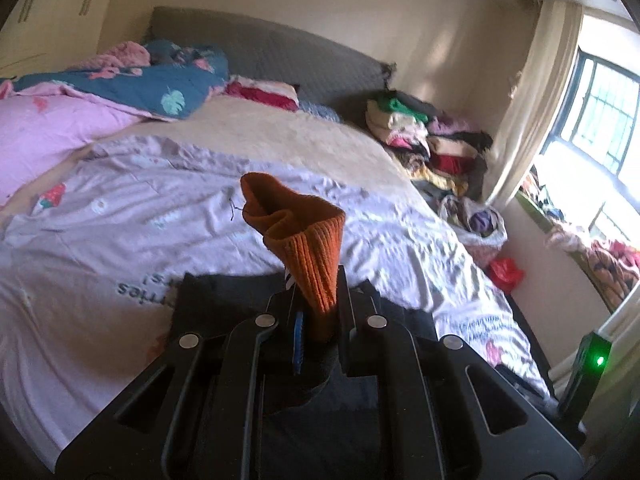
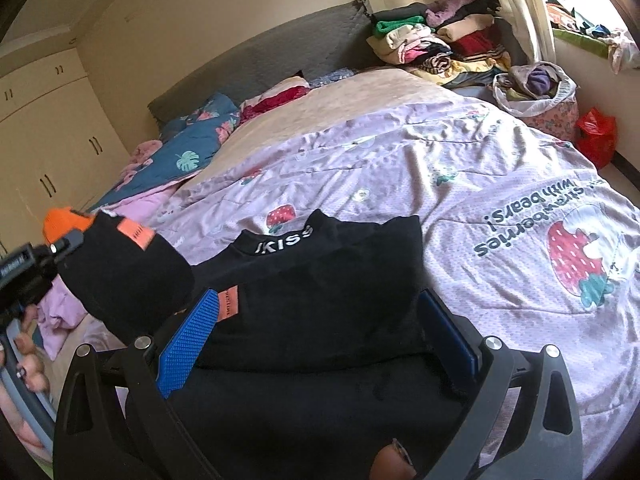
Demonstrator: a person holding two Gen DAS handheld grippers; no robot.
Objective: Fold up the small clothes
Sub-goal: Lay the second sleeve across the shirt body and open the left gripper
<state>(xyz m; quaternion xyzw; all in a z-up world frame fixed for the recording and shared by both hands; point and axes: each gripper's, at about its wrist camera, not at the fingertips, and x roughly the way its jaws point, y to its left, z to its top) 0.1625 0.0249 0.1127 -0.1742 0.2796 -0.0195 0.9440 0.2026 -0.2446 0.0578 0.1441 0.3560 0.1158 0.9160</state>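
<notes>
We see the left tool [image 1: 316,300] clenched on the orange cuff [image 1: 304,236] of a black sleeve [image 2: 128,276], lifted beside the black top [image 2: 320,300] on the bed [image 2: 480,184] — our right tool [image 2: 320,336] gapes, straddling that top.

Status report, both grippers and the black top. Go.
Left gripper shut on orange cuff. Right gripper open, astride black top on bedspread. Nothing blocking.
</notes>
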